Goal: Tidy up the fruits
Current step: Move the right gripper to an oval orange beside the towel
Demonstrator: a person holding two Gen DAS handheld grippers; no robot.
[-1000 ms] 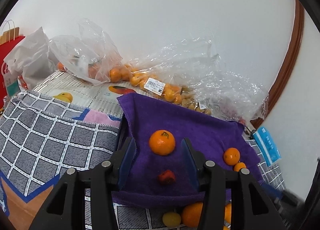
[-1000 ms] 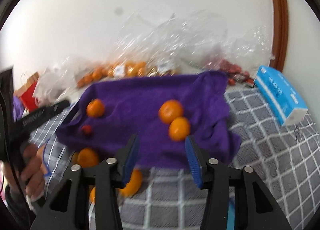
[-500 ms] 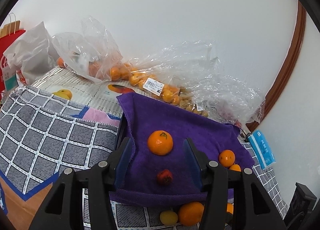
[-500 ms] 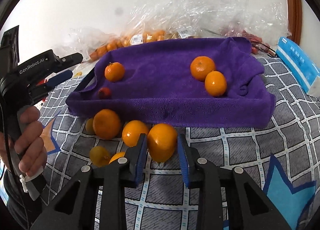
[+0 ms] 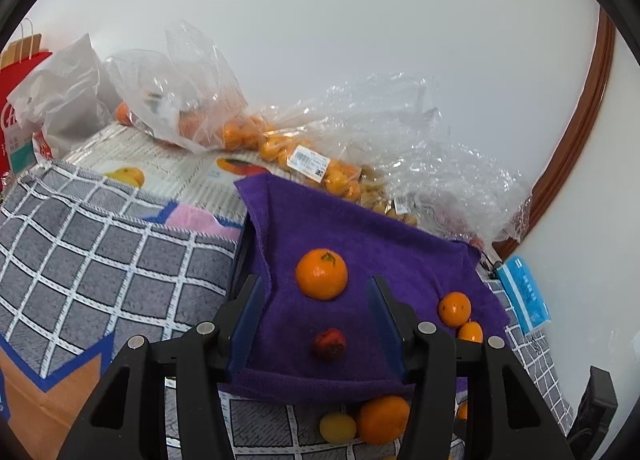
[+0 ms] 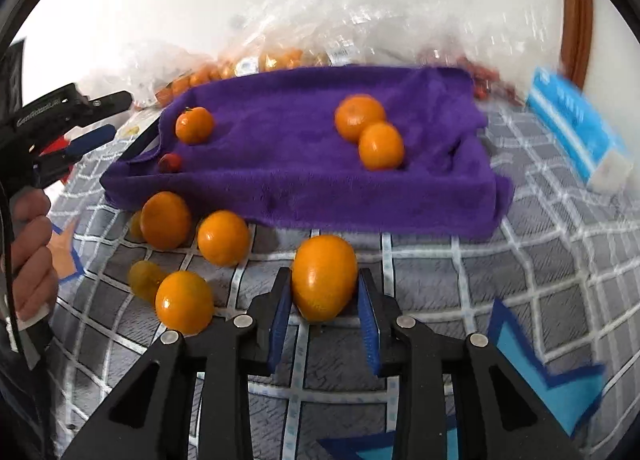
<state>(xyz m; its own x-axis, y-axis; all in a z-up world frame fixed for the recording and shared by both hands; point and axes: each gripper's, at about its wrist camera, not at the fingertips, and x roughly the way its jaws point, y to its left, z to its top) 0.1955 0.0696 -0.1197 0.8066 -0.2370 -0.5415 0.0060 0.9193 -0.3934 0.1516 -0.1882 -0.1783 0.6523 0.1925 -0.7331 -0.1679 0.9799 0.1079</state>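
Note:
A tray lined with a purple towel (image 6: 288, 180) (image 5: 360, 244) holds three oranges (image 6: 194, 125) (image 6: 359, 116) (image 6: 381, 146) and a small red fruit (image 6: 171, 162). My right gripper (image 6: 324, 292) is shut on a large orange (image 6: 324, 276) just in front of the tray, above the checked cloth. Several loose oranges (image 6: 223, 237) (image 6: 184, 302) lie on the cloth to its left. My left gripper (image 5: 316, 296) is open and empty, hovering over the tray's left end above an orange (image 5: 321, 274) and the red fruit (image 5: 329, 343).
Plastic bags of oranges (image 5: 280, 144) lie along the wall behind the tray. A blue tissue pack (image 6: 576, 124) sits at the right. A grey checked cloth (image 6: 520, 260) covers the surface. A red paper bag (image 5: 16, 100) stands far left.
My right gripper dropped to the loose oranges before the tray and closed on the large one, now holding it. The left gripper stayed over the tray, open.

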